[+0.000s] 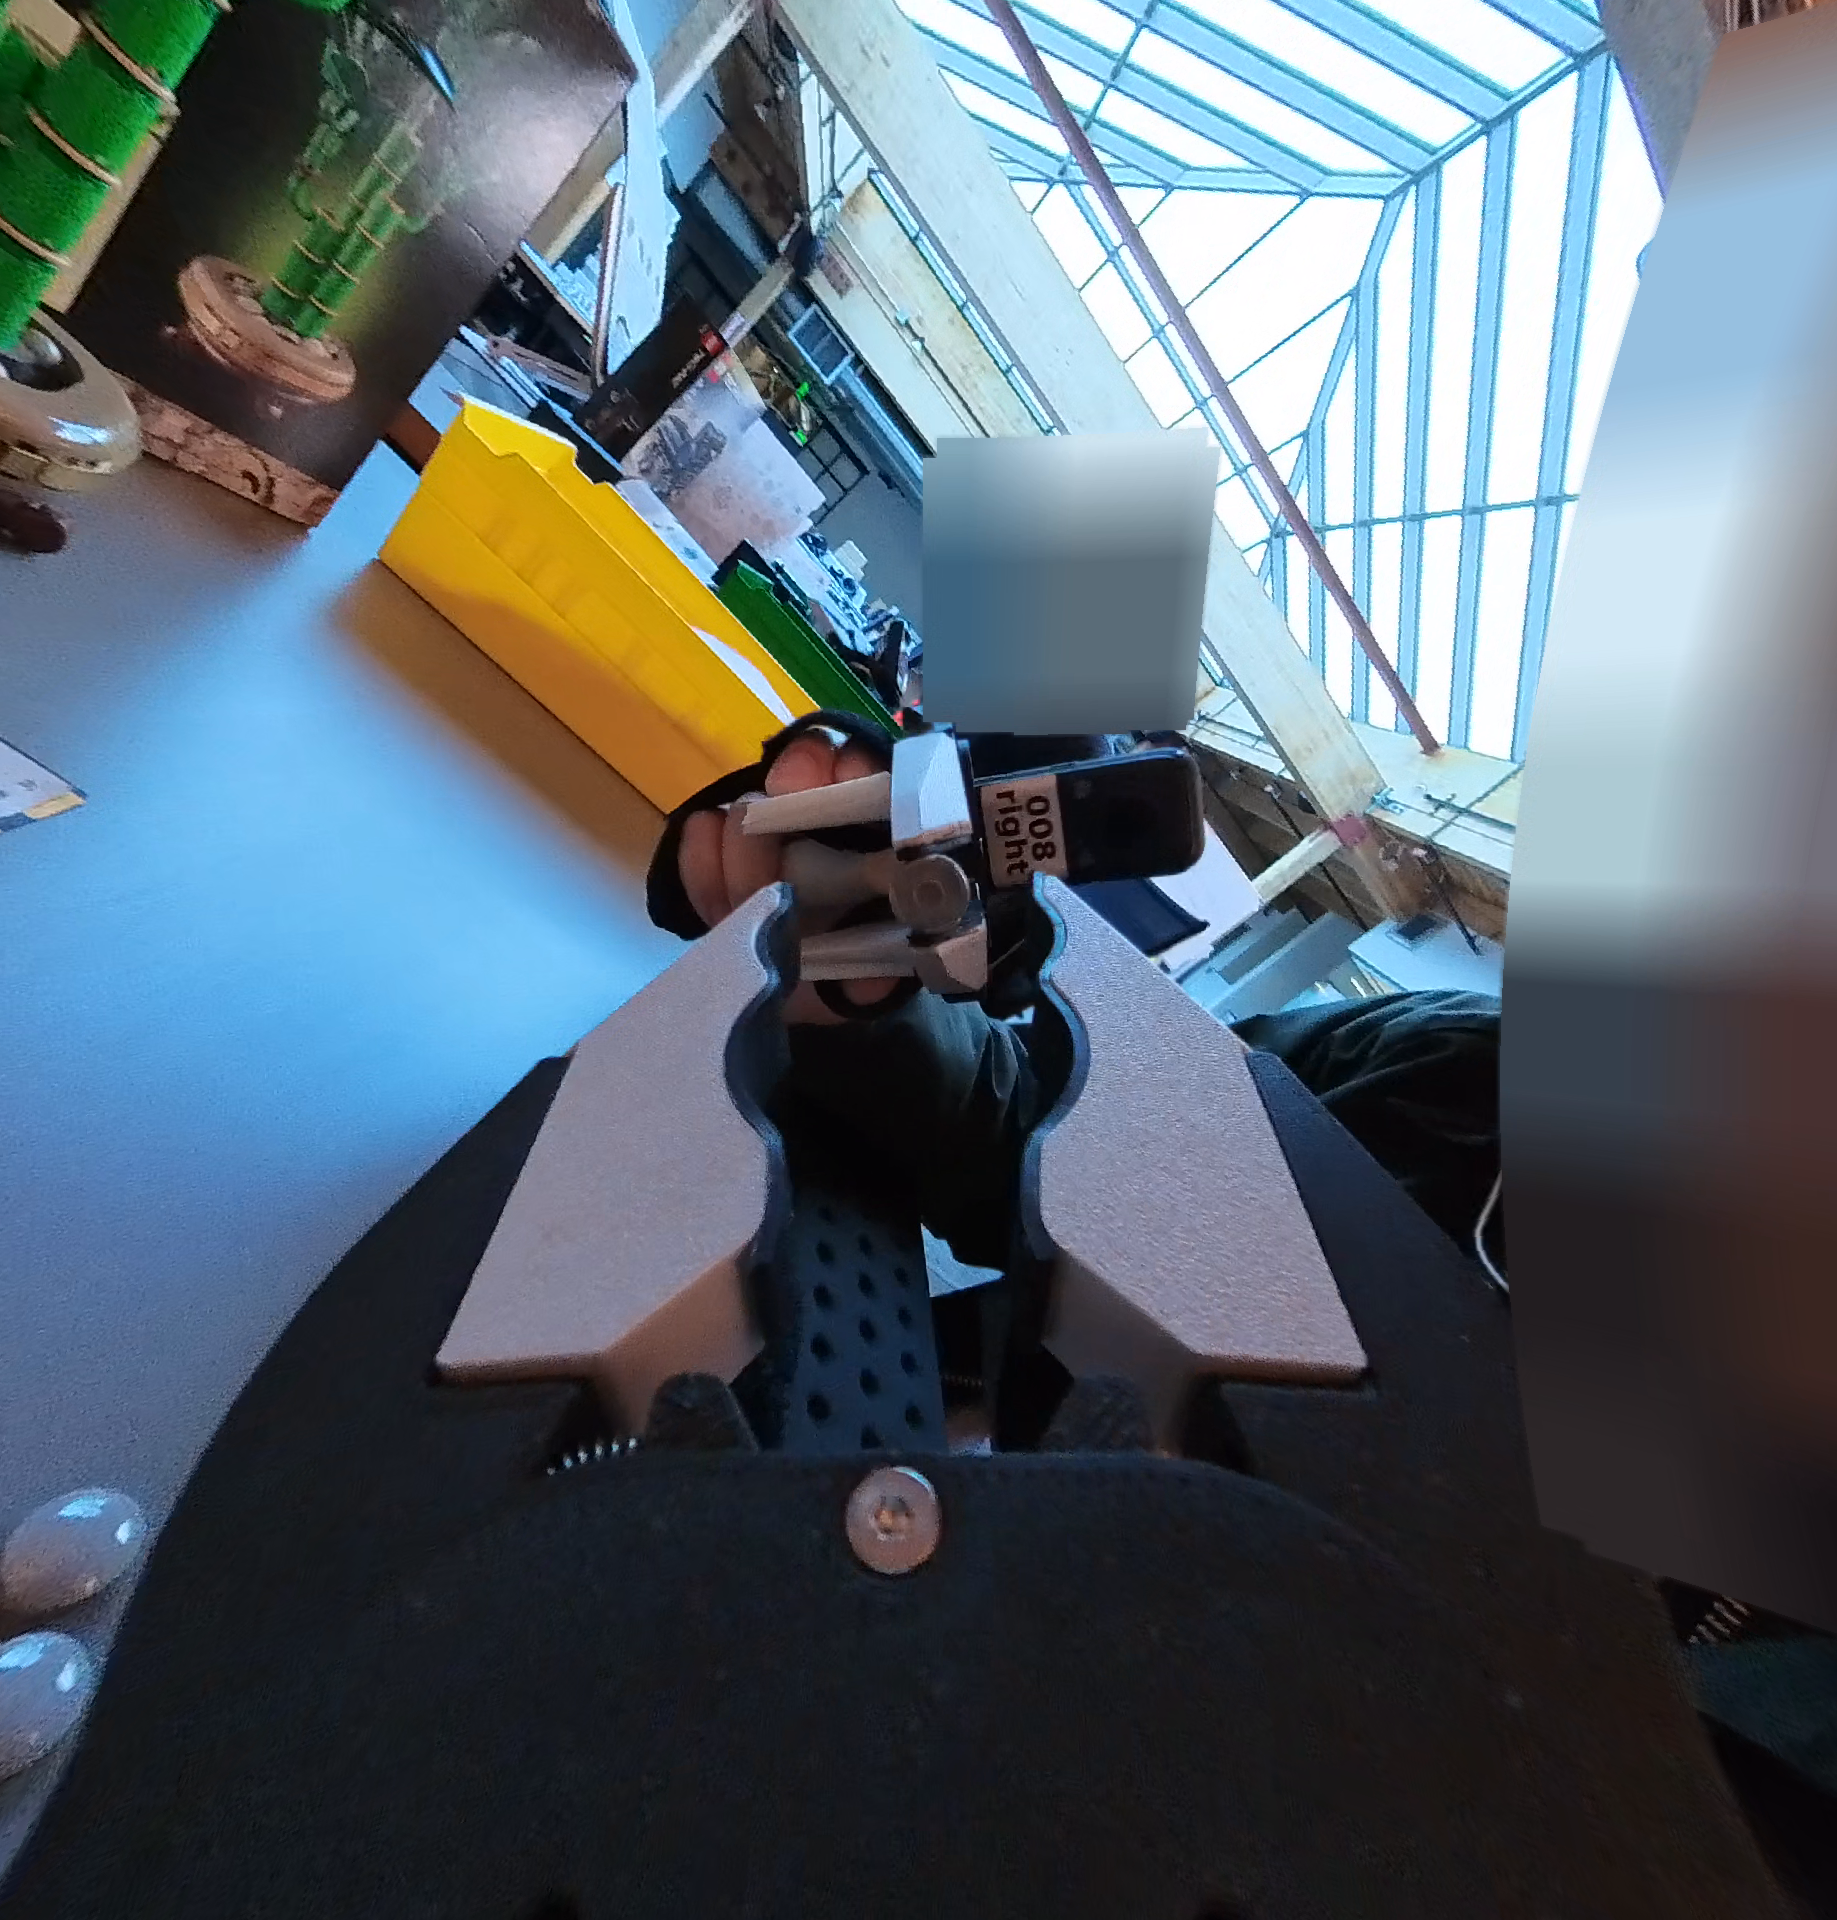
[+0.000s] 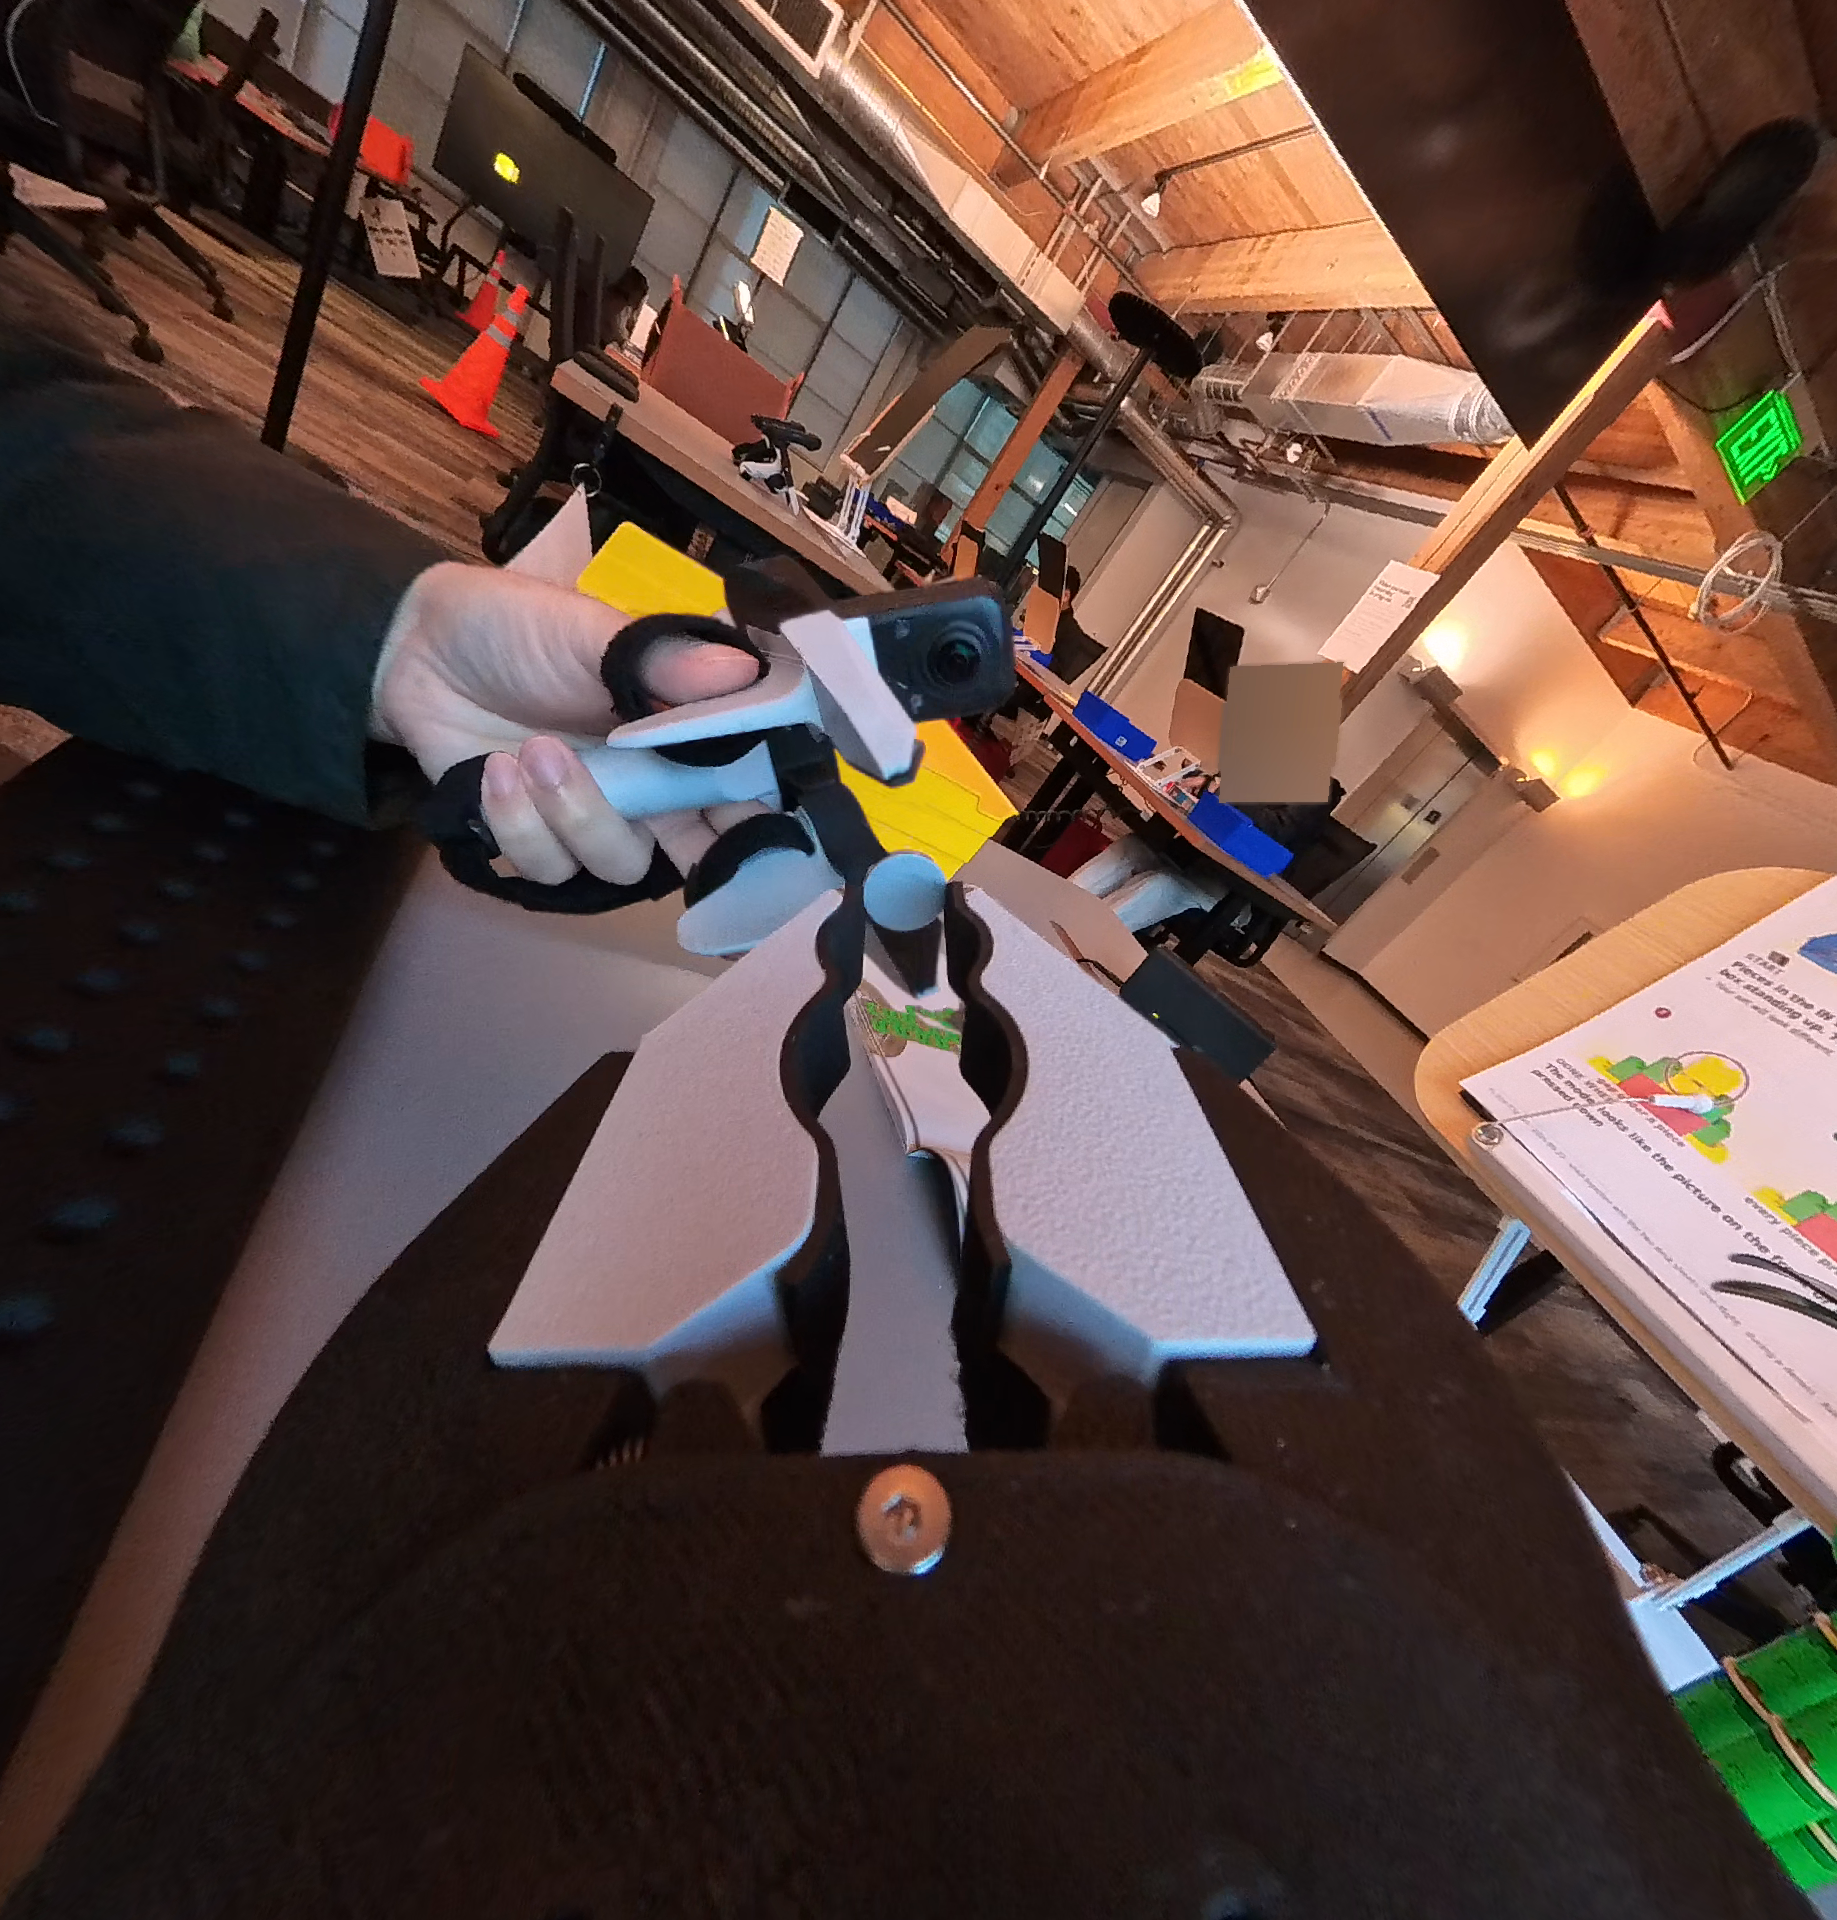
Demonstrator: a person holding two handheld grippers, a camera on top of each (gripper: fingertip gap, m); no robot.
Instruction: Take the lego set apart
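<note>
Right now both grippers face each other in mid-air, off the table (image 1: 218, 831). Left fingers (image 1: 898, 997) spread, right fingers (image 2: 898, 956) nearly together, both empty. Lego set (image 1: 31, 177) sits far left, nearer my left gripper.

The two tools face each other, each straight ahead of the other: the right hand-held gripper (image 1: 909, 904) lies just beyond the left hand-held gripper (image 1: 898, 1039). Left of the left one, on the surface (image 1: 270, 831), stands a bin (image 1: 581, 623), with a box (image 1: 322, 239) farther left. Right of the right one lies an instruction sheet (image 2: 1672, 1122).
</note>
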